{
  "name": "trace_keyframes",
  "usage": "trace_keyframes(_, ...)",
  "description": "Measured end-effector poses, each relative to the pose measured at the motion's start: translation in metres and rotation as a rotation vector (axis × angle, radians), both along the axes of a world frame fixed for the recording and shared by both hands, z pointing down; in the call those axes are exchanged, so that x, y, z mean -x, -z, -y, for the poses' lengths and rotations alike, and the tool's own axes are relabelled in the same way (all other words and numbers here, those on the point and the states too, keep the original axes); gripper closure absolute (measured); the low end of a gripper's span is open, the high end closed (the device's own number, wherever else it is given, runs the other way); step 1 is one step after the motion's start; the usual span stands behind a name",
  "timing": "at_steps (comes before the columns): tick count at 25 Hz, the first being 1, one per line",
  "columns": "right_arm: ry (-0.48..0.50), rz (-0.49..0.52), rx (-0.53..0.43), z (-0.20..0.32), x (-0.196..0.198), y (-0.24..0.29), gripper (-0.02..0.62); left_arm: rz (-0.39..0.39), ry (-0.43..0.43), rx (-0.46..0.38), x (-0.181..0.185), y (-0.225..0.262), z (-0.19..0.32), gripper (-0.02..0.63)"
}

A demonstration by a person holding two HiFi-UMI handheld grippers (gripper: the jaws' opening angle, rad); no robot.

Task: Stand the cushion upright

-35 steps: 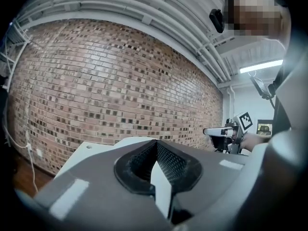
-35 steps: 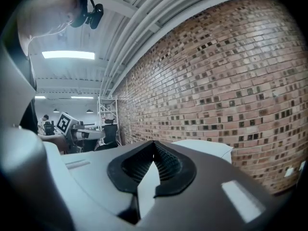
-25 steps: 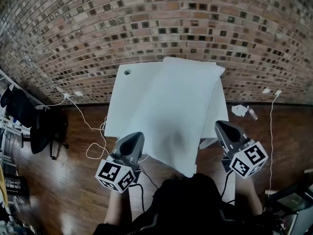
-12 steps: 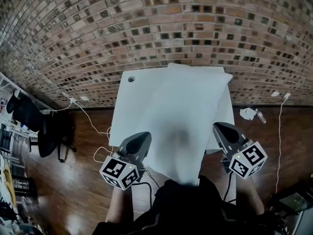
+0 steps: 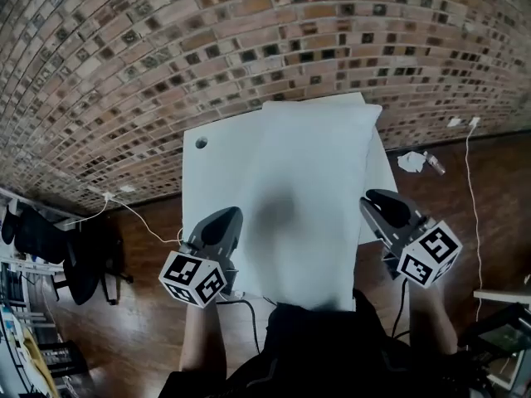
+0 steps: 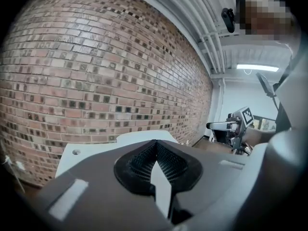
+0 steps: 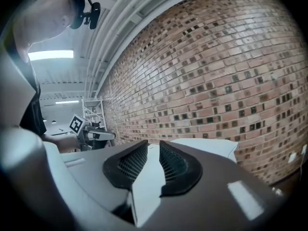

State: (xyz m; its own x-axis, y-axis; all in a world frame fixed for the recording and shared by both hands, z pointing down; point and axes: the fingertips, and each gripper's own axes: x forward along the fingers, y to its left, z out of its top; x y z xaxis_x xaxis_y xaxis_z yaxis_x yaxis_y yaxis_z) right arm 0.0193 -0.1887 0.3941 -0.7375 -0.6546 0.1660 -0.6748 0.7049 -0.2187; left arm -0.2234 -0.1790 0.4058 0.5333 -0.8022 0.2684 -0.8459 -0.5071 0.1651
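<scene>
Cushion [image 5: 311,189] lies flat on table [image 5: 216,172] beside closed left claw [image 5: 226,215].

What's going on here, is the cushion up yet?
Not yet. The cushion lies flat on the table by the brick wall. A person holds a claw at each side of its near end: the left claw is shut and empty, the right claw has just been opening, nothing gripped.
</scene>
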Motion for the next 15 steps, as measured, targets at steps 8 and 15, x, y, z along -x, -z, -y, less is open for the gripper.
trace_keyframes(8, -0.088, 0.083, 0.249, 0.015, 0.012, -0.060, 0.345, -0.002, -0.072, 0.161, 0.053, -0.068, 0.061, 0.324)
trace_keyframes(15, -0.201, 0.021, 0.386, 0.023, 0.003, -0.113, 0.174, -0.078, -0.214, 0.287, 0.065, -0.108, 0.086, 0.264)
